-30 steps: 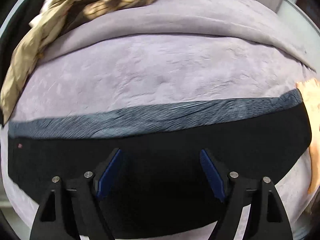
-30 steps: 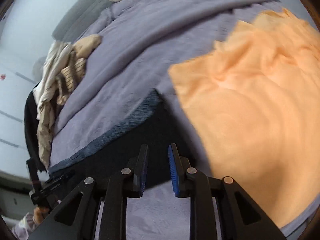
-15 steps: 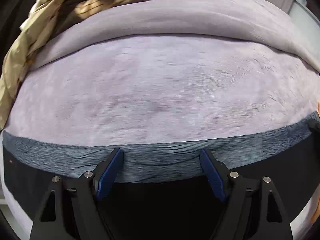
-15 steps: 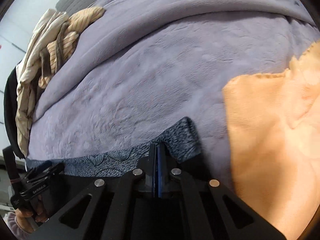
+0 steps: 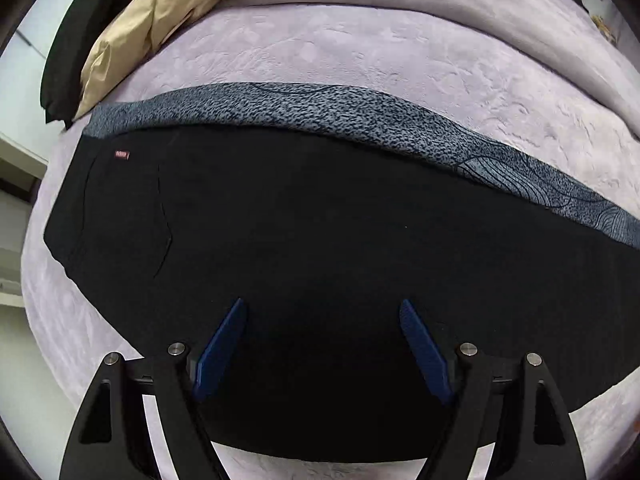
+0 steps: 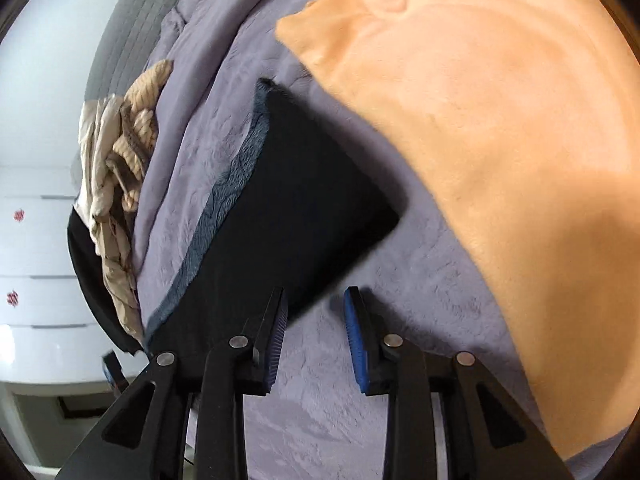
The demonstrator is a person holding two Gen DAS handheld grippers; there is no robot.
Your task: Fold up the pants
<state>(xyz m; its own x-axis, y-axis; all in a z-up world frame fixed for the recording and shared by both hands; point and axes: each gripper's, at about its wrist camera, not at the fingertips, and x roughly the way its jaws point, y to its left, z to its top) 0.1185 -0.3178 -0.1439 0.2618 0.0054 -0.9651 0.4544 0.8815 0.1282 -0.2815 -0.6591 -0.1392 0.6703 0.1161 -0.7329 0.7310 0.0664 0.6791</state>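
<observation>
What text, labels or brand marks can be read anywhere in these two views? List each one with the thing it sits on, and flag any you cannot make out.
No text can be read in either view.
Small red tag on the black pants: marks on it too small to read.
Two red marks on the white drawer fronts: blurred, and may not be lettering.
Purple bedspread and orange blanket: no text.

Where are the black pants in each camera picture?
Left wrist view: the black pants stretch across the middle, from left edge to right.
Right wrist view: the black pants lie left of centre, slanting up from the bottom.
Shared landmark: the patterned grey-blue strip along one long edge of the pants.
</observation>
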